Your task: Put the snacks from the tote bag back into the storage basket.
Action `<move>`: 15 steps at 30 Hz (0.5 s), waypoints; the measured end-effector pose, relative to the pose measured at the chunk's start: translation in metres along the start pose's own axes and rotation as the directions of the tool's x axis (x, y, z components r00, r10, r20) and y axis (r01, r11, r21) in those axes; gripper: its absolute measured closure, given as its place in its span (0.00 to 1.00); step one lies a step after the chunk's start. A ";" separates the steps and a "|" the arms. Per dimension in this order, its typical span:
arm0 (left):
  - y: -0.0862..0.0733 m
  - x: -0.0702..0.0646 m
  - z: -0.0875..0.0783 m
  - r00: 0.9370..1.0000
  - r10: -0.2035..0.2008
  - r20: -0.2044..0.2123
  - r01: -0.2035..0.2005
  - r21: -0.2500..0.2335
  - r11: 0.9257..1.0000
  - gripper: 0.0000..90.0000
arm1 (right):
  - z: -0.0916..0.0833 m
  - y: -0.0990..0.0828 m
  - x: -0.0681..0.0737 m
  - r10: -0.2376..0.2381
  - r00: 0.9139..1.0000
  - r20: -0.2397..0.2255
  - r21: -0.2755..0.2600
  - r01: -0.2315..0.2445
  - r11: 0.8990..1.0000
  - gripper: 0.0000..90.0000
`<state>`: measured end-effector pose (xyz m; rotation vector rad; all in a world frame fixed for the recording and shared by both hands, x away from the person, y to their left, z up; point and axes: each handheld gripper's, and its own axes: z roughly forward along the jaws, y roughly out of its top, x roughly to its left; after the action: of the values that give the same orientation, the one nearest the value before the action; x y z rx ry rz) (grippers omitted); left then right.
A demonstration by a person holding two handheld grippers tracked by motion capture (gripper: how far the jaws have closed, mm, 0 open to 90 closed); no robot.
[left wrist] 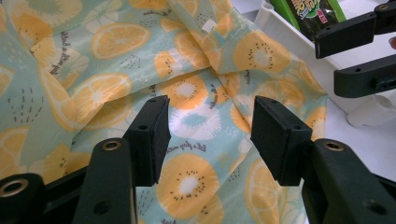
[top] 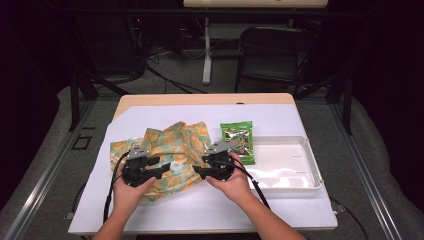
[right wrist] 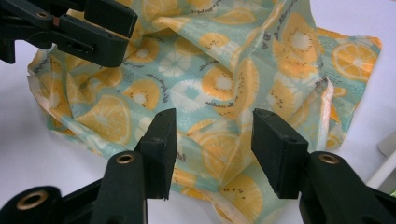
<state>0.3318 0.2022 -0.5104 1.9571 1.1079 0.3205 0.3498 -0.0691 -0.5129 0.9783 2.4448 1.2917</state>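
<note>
While both hands are resting at the near side of the table [top: 150, 102], a crumpled cloth [top: 172, 152] printed with orange and kiwi slices is lying on the white sheet [top: 200, 207], left of centre. The left gripper [top: 159, 169] is hovering over the cloth's near left part; in the left gripper view its jaws are standing apart with printed fabric showing between them and nothing gripped. The right gripper [top: 199, 169] is sitting at the cloth's right edge, pointing left, its jaws likewise spread over the fabric, clasping nothing. Whether either set of pads is touching the cloth cannot be told. A white tray [top: 312, 165] is lying just right of the cloth, and a green snack packet [top: 240, 137] is resting across the tray's far left corner.
</note>
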 end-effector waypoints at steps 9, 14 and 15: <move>0.000 0.000 0.000 1.000 0.001 -0.003 -0.001 0.000 1.000 0.52 | 0.003 -0.001 0.004 -0.018 1.000 -0.004 0.013 0.018 1.000 0.56; 0.000 0.001 0.000 1.000 0.002 -0.005 -0.002 0.001 1.000 0.52 | 0.004 -0.001 0.005 -0.026 1.000 -0.004 0.021 0.027 0.999 0.56; 0.000 0.001 0.000 1.000 0.002 -0.005 -0.002 0.002 1.000 0.52 | 0.004 -0.001 0.006 -0.026 1.000 -0.005 0.022 0.026 0.999 0.56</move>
<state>0.3321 0.2031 -0.5107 1.9600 1.1103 0.3259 0.3468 -0.0632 -0.5156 0.9466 2.4719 1.2625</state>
